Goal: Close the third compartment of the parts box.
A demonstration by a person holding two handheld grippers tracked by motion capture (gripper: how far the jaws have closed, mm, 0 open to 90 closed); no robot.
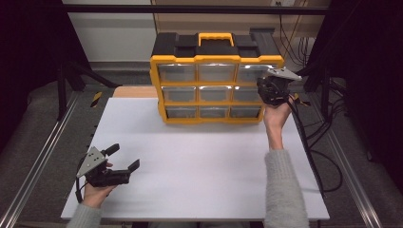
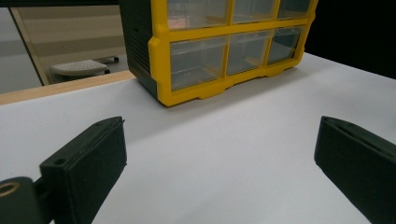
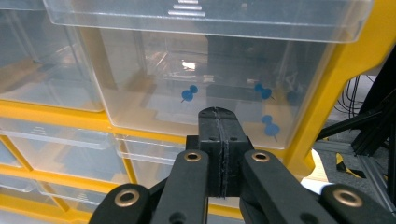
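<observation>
The right gripper (image 3: 219, 122), jaws pressed together on nothing, sits at the clear plastic middle-right drawer (image 3: 196, 79) holding blue pushpins (image 3: 188, 94) in the yellow-framed organizer (image 1: 214, 85) on the white counter (image 1: 199, 161); it could slip off, lacking grip. The left gripper (image 1: 124, 158) rests open

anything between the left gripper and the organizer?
Nothing. In the high view, bare white tabletop runs from the left gripper to the organizer; the left gripper view shows the same.
</observation>
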